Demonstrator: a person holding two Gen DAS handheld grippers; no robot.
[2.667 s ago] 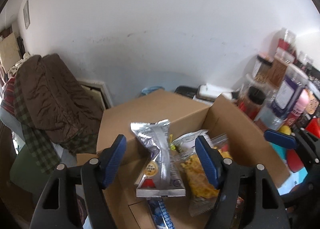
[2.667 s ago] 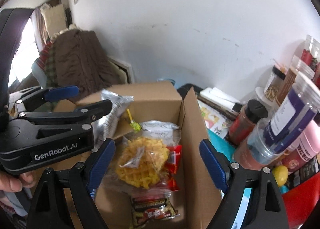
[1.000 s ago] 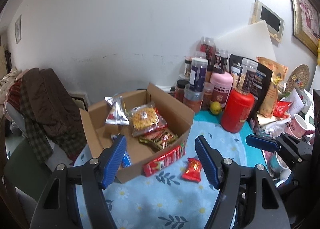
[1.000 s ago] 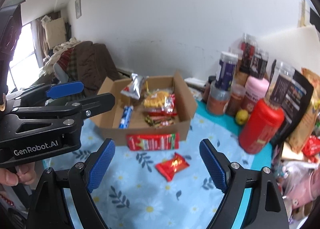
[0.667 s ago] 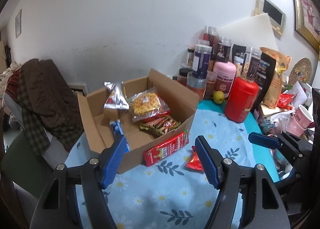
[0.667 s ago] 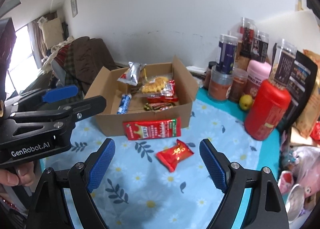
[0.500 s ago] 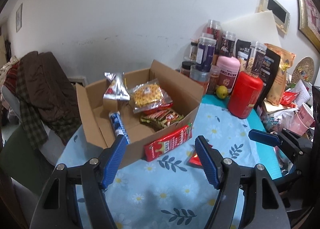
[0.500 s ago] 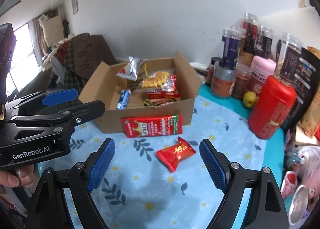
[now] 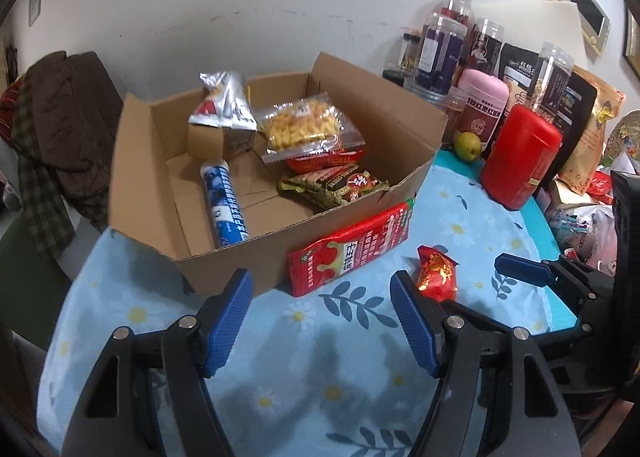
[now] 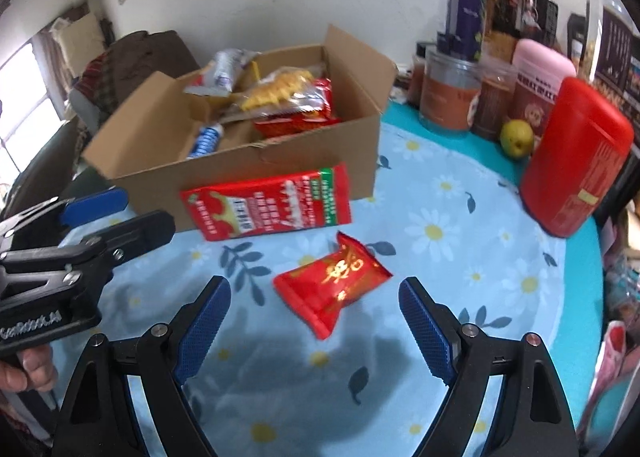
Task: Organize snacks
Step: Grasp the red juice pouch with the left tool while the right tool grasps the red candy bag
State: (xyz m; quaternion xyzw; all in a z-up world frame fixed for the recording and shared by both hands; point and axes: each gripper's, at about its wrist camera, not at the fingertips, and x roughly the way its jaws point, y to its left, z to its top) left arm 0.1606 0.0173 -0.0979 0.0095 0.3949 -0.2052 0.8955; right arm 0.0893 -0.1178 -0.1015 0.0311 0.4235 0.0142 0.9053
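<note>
A: Small red snack packet (image 10: 334,284) lies flat on the daisy tablecloth (image 10: 440,217), just short of our right gripper (image 10: 314,327). Fingers spread wide, holding nothing, prob lined up to straddle it.

B: And the long red sachet (image 9: 352,249)?

A: Leaning vs the cardboard box (image 9: 360,225) front wall, outside it. Left gripper (image 9: 321,323) is also wide open, empty, aimed that way.

B: So two snacks left; box already holds the noodle pack (image 9: 304,125), blue tube (image 9: 223,203), etc.
</note>
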